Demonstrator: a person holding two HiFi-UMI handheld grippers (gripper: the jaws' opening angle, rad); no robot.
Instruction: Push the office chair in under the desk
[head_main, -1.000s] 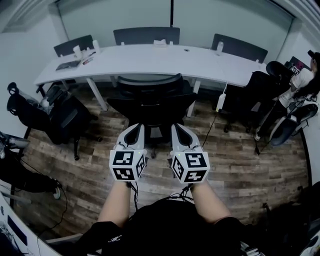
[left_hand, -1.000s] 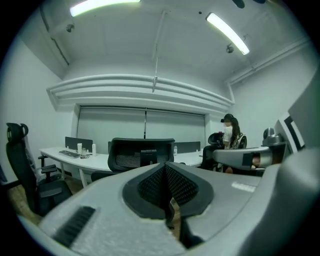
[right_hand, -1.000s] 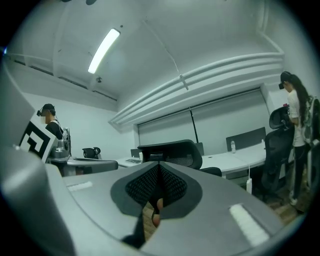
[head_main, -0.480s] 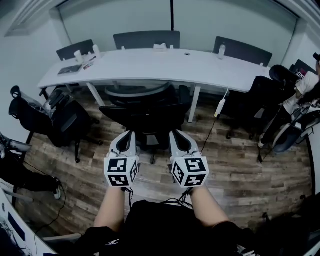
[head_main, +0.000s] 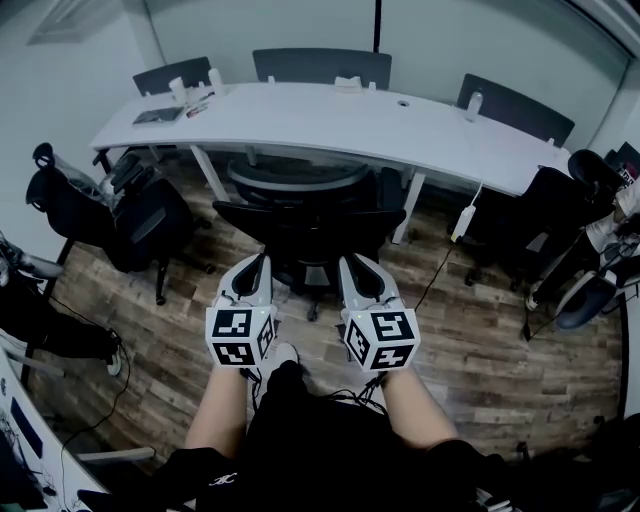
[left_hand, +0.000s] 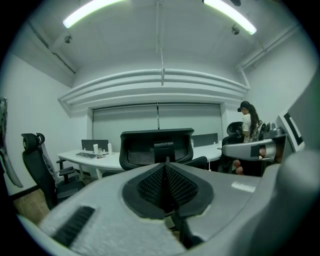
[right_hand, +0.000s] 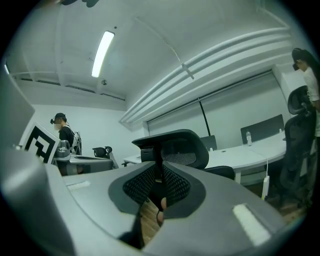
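Rolled nearer the white tabletop than a second ago: office chair, now ahead of both tongs and gripped by neither. Wood-plank floor open behind and to the right of it; hemmed on the left by a black side chair, on the far right by dark chairs cut off at the frame edge. Long curved tabletop, near edge running just above the seat, one white leg to the right of the seat and another to the left, with room between. Backrest out over the floor, facing the tongs; wheeled base hidden behind backrest; reach of seat under the tabletop hard to judge. Pressed fully together, nothing between: left tongs. Parted by a narrow slit, just been opening, nothing between, only floor showing through the gap: right tongs. At the tabletop's far left end, small items too tiny to name.
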